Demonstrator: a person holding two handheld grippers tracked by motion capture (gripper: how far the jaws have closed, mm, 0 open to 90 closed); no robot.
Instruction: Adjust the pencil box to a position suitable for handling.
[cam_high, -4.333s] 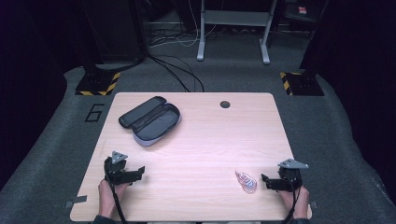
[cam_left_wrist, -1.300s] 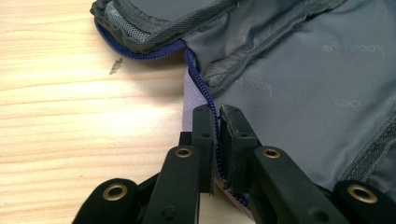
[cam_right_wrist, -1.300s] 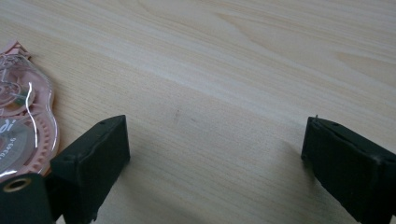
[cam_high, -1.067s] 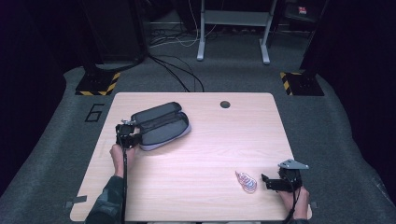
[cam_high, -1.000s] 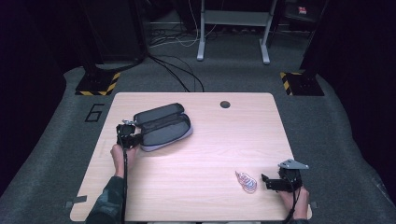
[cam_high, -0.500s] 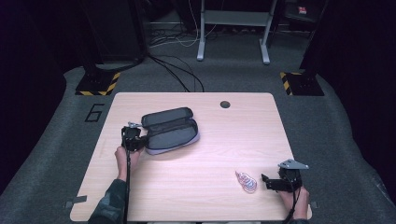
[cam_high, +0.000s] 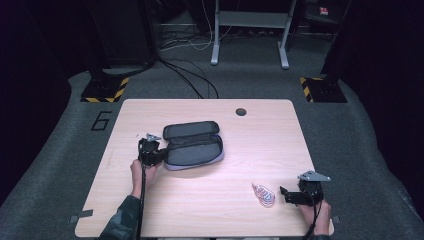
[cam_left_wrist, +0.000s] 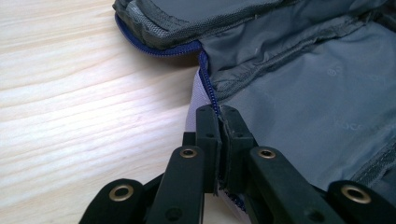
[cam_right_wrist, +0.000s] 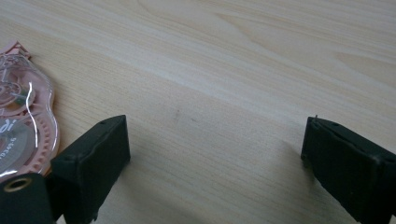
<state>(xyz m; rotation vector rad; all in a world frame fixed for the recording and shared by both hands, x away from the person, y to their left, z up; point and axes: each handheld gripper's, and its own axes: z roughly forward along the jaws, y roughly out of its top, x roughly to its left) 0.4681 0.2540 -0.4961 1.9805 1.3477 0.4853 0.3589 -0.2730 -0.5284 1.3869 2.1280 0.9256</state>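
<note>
A grey pencil case (cam_high: 192, 145) lies unzipped near the middle of the wooden table (cam_high: 260, 135), its lid folded back and its grey lining showing (cam_left_wrist: 303, 84). My left gripper (cam_high: 150, 151) is at the case's left end, shut on the edge with the blue zipper (cam_left_wrist: 208, 86); the jaws (cam_left_wrist: 220, 122) are pressed together over the fabric. A pink and clear correction tape dispenser (cam_high: 263, 194) lies at the front right. My right gripper (cam_high: 289, 195) rests just right of it, open, with bare wood between its jaws (cam_right_wrist: 215, 154); the dispenser (cam_right_wrist: 21, 126) sits beside the left jaw.
A round cable hole (cam_high: 241, 111) is near the table's far edge. Dark carpet surrounds the table, with cables (cam_high: 192, 82) and a metal stand's legs (cam_high: 250, 37) behind it. A person's forearms come in from the bottom edge.
My left gripper went from the table's front left to the case, shut on its left end, and has dragged it right and toward the near side, turning it level. The right gripper stayed put.
</note>
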